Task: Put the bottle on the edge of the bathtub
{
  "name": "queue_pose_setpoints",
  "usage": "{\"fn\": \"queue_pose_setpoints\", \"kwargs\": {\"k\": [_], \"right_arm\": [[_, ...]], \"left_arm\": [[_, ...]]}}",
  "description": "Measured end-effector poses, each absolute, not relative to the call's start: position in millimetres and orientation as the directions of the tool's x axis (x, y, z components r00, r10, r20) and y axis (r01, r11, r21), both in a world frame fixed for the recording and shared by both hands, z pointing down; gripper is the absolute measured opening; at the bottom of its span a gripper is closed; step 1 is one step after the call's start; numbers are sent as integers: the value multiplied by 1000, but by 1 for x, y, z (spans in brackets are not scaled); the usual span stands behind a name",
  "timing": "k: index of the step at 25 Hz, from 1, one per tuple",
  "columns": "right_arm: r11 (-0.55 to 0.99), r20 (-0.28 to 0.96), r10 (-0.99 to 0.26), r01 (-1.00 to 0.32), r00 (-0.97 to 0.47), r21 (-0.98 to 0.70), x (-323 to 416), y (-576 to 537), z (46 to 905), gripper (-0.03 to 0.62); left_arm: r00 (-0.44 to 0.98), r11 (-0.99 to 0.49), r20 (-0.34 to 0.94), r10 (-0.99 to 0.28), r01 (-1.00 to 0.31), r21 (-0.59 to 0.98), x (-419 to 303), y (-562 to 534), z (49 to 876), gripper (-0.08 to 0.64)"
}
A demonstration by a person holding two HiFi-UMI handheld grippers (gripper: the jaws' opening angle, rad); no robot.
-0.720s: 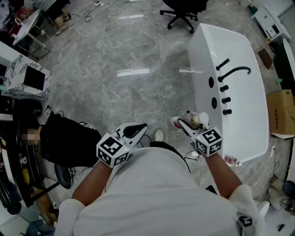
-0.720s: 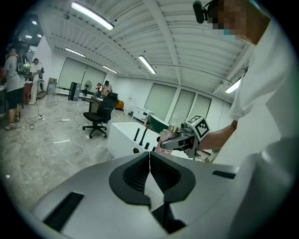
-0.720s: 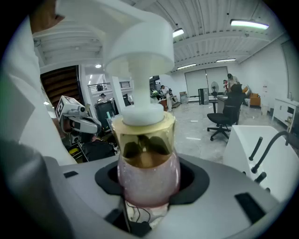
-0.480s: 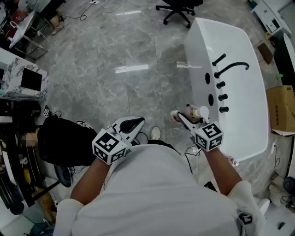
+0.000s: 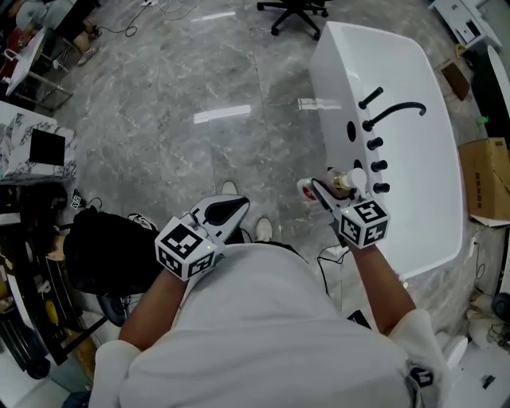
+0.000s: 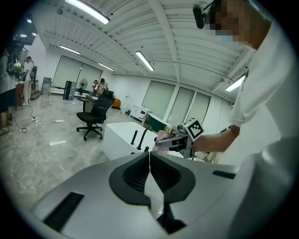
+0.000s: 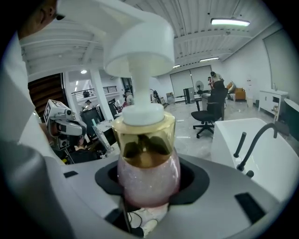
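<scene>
In the head view, the left gripper (image 5: 229, 209) is held over the grey marble floor (image 5: 159, 119), well apart from the white bathtub (image 5: 426, 191), with nothing at its tip. The right gripper (image 5: 325, 186) points at the tub's near side and carries the bottle (image 5: 345, 182), which is in the air beside the row of black knobs (image 5: 376, 166). This view does not show whether the bottle is over the rim or just beside it. The black faucet (image 5: 396, 111) stands further along the deck, and an office chair (image 5: 293, 11) stands beyond the tub's far end. In the left gripper view, the two jaws of the left gripper (image 6: 149, 173) meet along one thin seam: they are fully clenched and grasp nothing. Beyond them, the right gripper (image 6: 176, 141) holds the bottle raised in front of the bathtub (image 6: 117, 136). In the right gripper view, the jaws stand wide apart and clamp the bottle (image 7: 147, 173) by its rounded pink body, one pad on each side. The bottle is upright, with its gold collar (image 7: 144, 140) and white pump head (image 7: 139, 46) above the jaws. The bathtub (image 7: 280, 165) lies lower, at the right, apart from the bottle.
</scene>
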State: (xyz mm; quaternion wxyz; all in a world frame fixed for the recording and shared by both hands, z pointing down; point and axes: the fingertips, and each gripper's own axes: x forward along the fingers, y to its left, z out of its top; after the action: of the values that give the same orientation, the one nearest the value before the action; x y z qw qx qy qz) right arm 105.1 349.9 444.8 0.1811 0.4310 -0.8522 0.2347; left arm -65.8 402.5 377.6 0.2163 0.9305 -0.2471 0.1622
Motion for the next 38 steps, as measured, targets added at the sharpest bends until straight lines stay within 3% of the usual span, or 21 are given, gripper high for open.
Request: {"fn": "queue_pose_setpoints", "kwargs": {"k": [22,38], "right_arm": [[187,511,-826,-971,-238,-150,160,108,431,221],[92,513,-844,-984,-158,-150,248,-101,453,221]], "left_arm": [[920,-943,369,-132,-232,241,-60,141,376,20],[882,-862,345,-321,-423,278,-85,1,374,20]]}}
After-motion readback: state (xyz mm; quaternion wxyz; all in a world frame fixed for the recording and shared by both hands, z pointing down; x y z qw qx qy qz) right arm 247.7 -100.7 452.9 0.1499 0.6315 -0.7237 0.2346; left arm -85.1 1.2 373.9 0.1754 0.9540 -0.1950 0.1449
